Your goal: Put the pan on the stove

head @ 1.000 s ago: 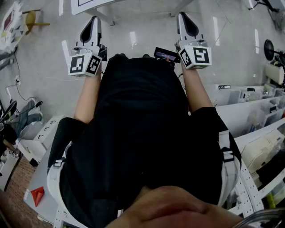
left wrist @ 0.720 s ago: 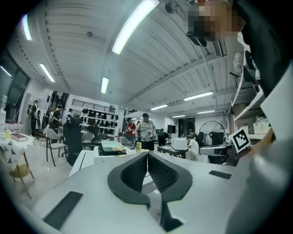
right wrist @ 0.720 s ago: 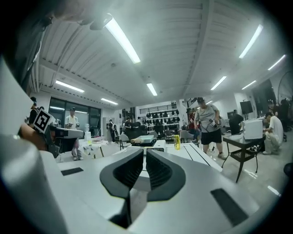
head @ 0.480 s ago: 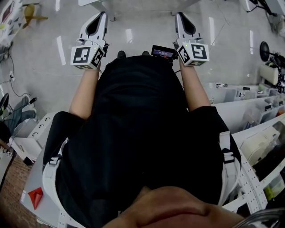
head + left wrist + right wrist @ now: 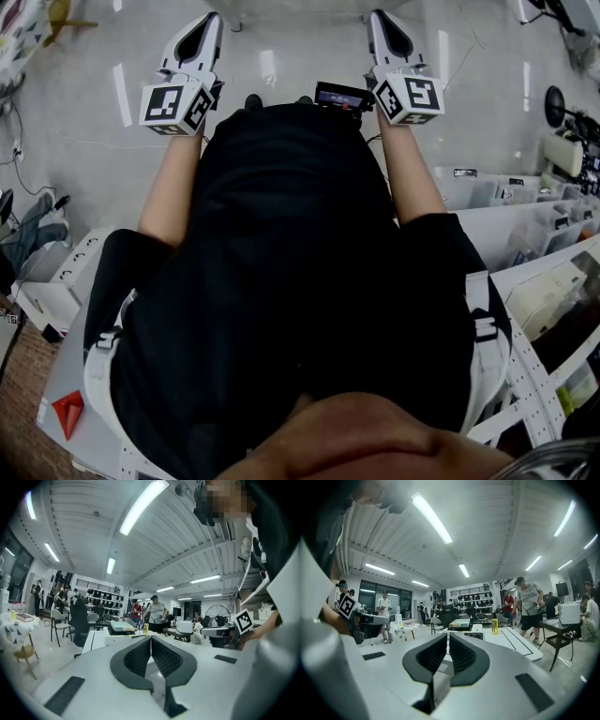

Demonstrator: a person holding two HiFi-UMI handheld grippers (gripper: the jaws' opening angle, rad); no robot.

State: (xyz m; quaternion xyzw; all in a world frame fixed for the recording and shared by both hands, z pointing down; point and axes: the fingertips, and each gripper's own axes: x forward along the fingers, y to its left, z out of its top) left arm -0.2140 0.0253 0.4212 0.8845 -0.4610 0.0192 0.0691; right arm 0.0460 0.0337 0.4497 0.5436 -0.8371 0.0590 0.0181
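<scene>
Neither a pan nor a stove can be made out in any view. In the head view my left gripper [image 5: 210, 19] and right gripper [image 5: 379, 17] are held out level in front of the person's black shirt, pointing away over a pale floor. Both are shut with nothing between the jaws. The left gripper view shows its dark ribbed pads [image 5: 140, 656] closed together. In the right gripper view the pads [image 5: 461, 654] also meet, aimed at a white table [image 5: 511, 644] that carries a yellow can [image 5: 494, 626] and a flat grey box [image 5: 459, 623].
White storage bins and shelving [image 5: 525, 216] stand at the person's right. Cables lie on the floor at the left [image 5: 37, 202]. A small screen [image 5: 339, 96] sits at the waist. Several people [image 5: 528, 603] stand around tables and chairs [image 5: 58, 620] ahead.
Both grippers have risen a little toward the top of the head view. The white table edge seen beyond them earlier has slid out of frame. Jaws stay shut.
</scene>
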